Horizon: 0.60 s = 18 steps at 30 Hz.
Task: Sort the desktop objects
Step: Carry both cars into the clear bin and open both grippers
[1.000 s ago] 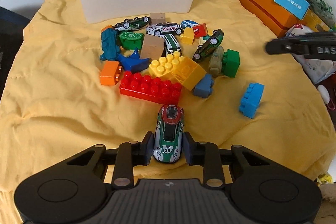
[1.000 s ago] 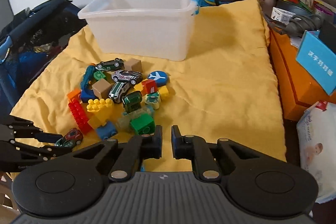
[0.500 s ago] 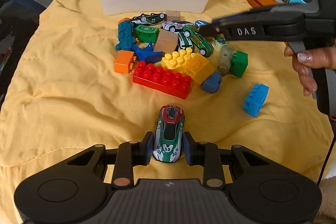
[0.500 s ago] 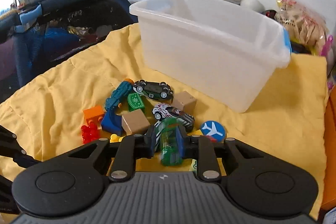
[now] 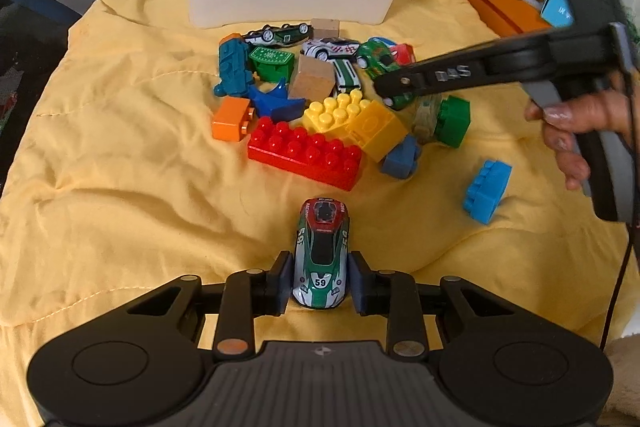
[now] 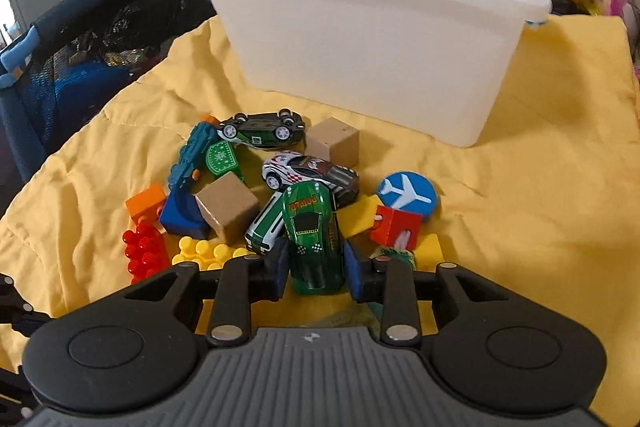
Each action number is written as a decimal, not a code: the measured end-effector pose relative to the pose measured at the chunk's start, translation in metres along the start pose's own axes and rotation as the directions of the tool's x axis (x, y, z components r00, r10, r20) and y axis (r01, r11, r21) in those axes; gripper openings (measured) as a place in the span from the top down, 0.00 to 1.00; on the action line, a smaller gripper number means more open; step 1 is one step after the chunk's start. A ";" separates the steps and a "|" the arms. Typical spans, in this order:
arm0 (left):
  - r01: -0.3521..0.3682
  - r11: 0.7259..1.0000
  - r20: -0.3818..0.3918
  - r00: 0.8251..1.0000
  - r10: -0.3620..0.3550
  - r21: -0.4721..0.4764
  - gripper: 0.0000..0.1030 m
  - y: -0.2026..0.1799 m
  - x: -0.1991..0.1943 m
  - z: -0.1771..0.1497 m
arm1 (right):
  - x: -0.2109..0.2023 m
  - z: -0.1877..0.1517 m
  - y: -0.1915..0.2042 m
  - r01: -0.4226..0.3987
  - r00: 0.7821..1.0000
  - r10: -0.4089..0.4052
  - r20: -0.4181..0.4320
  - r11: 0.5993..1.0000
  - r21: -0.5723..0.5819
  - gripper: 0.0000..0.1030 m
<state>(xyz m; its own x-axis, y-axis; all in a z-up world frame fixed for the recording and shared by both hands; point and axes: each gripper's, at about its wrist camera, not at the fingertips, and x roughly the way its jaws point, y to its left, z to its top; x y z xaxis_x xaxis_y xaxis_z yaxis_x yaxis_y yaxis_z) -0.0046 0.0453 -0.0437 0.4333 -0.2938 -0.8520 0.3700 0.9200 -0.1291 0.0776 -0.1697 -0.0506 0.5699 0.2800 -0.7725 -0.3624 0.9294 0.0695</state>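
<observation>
Green toy car (image 6: 312, 239): sits on top of the toy heap, nose toward 12 o'clock, with its rear half between the jaws of the right gripper (image 6: 316, 269). Has just been opening those jaws around the car and now flanks it closely at 3 and 9 o'clock; cannot tell whether the pads press yet or only stand beside the paint. Leans against a green-and-white car (image 6: 266, 223) at 9 o'clock, with a white race car (image 6: 308, 173) just beyond the nose at 12. Looks like the picking step of the sort, cars first. Calls next for a firm squeeze on the flanks, then a straight lift so the leaning neighbour is not dragged along, then a carry toward the white bin (image 6: 372, 47) at 12 o'clock, if that is indeed where cars go. Meanwhile, in the left wrist view: left gripper (image 5: 320, 283) clamped on the tail of the number 59 car (image 5: 322, 255), nose at 12 o'clock, over the yellow cloth (image 5: 120, 167), with the red block (image 5: 304, 155) ahead of it at 12, apart from it.
</observation>
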 end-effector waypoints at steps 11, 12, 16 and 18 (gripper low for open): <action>-0.064 0.997 0.265 0.963 0.051 0.041 0.68 0.007 -0.067 0.094 | -0.057 0.027 0.004 0.027 0.995 -0.024 0.097 0.999 -0.031 0.69; -0.072 0.996 0.290 0.955 0.057 0.043 0.68 0.009 -0.070 0.108 | -0.062 0.035 0.003 0.028 0.993 -0.024 0.116 0.999 -0.026 0.69; -0.128 0.990 0.403 0.910 0.095 0.055 0.68 0.012 -0.081 0.180 | -0.078 0.080 -0.005 0.051 0.976 -0.047 0.212 0.999 -0.015 0.69; -0.138 0.989 0.430 0.897 0.099 0.059 0.68 0.013 -0.078 0.213 | -0.079 0.103 -0.009 0.083 0.966 -0.079 0.245 0.996 -0.008 0.69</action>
<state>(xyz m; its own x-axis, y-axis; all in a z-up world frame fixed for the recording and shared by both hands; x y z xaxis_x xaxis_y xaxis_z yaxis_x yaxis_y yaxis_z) 0.1416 0.0250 0.1288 0.7789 -0.2836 -0.5594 0.3547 0.9348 0.0200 0.1119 -0.1753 0.0746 0.7598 0.2559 -0.5976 -0.3192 0.9477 0.0000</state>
